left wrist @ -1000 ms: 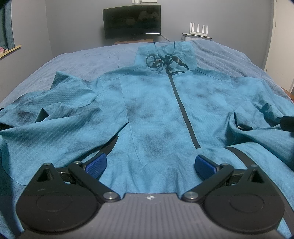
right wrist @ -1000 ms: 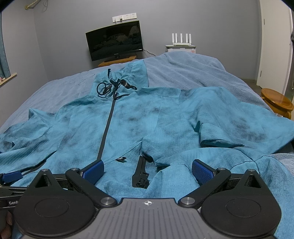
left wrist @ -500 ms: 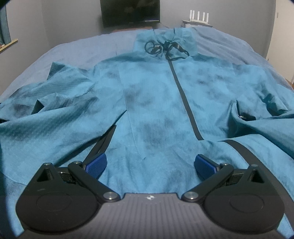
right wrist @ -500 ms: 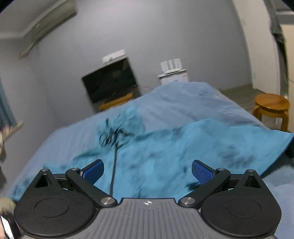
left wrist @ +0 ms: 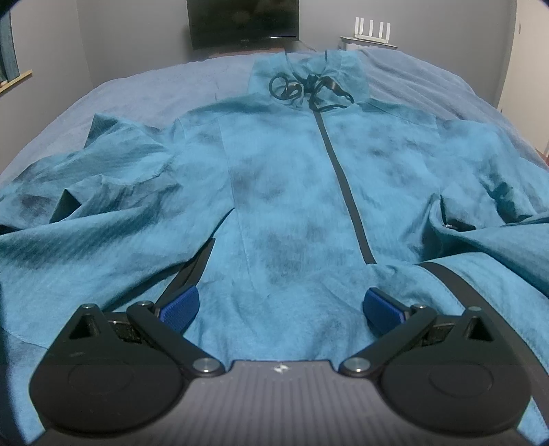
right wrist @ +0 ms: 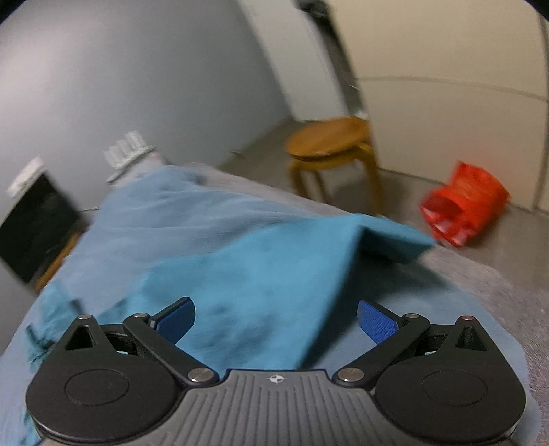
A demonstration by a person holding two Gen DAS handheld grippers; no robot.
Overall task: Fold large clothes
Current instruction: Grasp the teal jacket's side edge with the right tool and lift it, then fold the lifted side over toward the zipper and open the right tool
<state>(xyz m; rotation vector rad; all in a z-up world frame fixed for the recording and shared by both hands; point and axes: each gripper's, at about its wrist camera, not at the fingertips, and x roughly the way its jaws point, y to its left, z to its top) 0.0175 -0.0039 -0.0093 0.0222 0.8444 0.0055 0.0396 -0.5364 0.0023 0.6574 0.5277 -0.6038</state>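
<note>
Jacket: teal, thin matte fabric with dark mottled patches, laid front-up and spread across the bed. Black zipper strip runs straight down the chest from a standing collar; black drawcord coiled in loops at the neck. Both sleeves lie out to the sides, creased and rumpled; a black band edges the hem at the near right.

Left gripper: blue ribbed pads spread wide, holding nothing, poised over the jacket's lower hem.

Right gripper: blue pads likewise wide apart and empty, above a blurred teal sleeve whose cuff end points toward the bed's edge.

Bed covering: blue-grey, soft, faintly napped, lightly wrinkled.

Room: plain grey walls; dark monitor on a low wooden stand beyond the bed's far end; white router with upright antennas beside it; round wooden stool on a grey floor; translucent red container lying near a pale wall.
</note>
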